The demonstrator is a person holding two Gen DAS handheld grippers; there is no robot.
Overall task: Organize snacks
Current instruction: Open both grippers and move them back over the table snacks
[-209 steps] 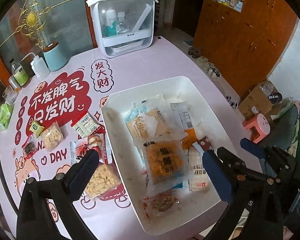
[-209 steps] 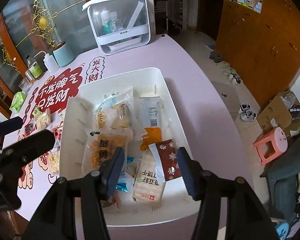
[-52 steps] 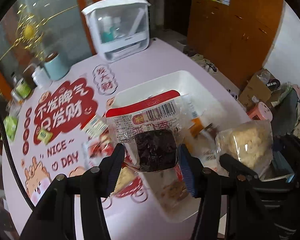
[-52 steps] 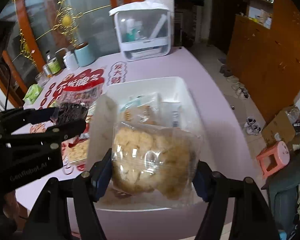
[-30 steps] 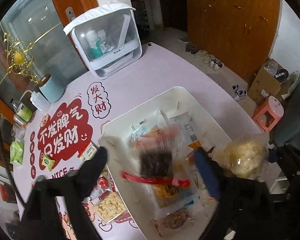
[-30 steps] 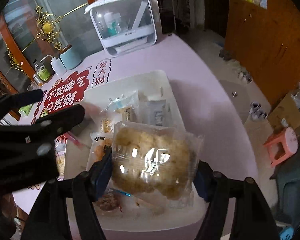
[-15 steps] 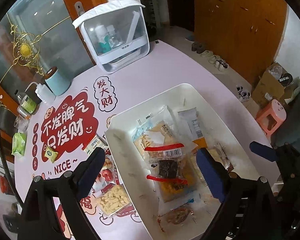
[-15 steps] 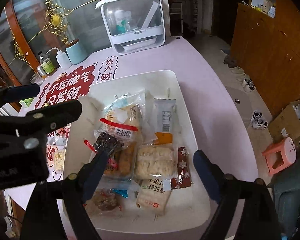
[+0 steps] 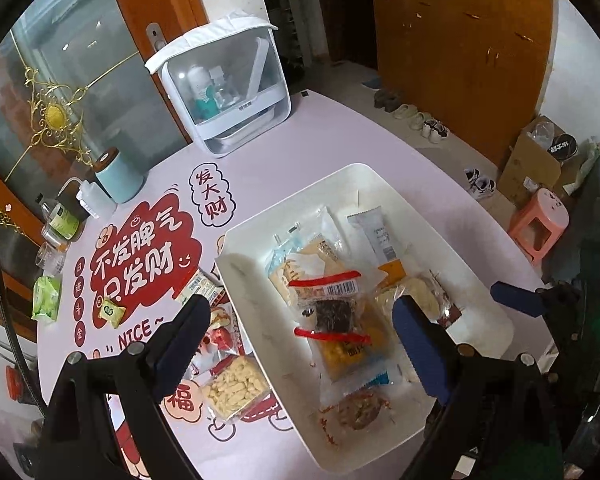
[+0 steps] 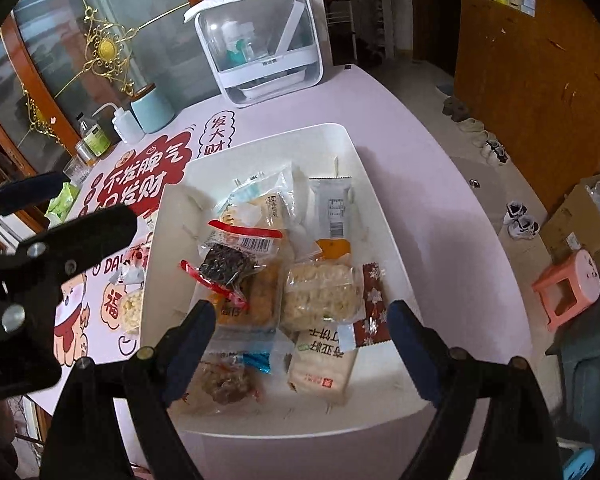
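Observation:
A white bin (image 9: 236, 276) (image 10: 172, 220) on the pink table holds several snack packets. On top lies a clear packet with red edges and a dark square snack (image 9: 334, 314) (image 10: 226, 264). Beside it rests a clear bag of pale puffed pieces (image 10: 320, 294) (image 9: 418, 294). My left gripper (image 9: 300, 344) hangs open above the bin's near left wall, nothing between its fingers. My right gripper (image 10: 300, 340) is open and empty over the bin's near end. Outside the bin's left wall lie a bag of pale puffs (image 9: 234, 386) and several small packets (image 9: 216, 326).
A white lidded organizer (image 9: 224, 92) (image 10: 264, 40) stands at the table's far side, with a pale blue canister (image 9: 118, 174), a squeeze bottle (image 9: 94, 198) and small jars at far left. A green packet (image 9: 46, 298) lies near the left edge. A pink stool (image 9: 538, 224) stands on the floor at right.
The right gripper opened and let the bag of puffed pieces fall into the bin. The red-edged packet dropped from the left gripper settled on the pile. Both grippers drew back a little.

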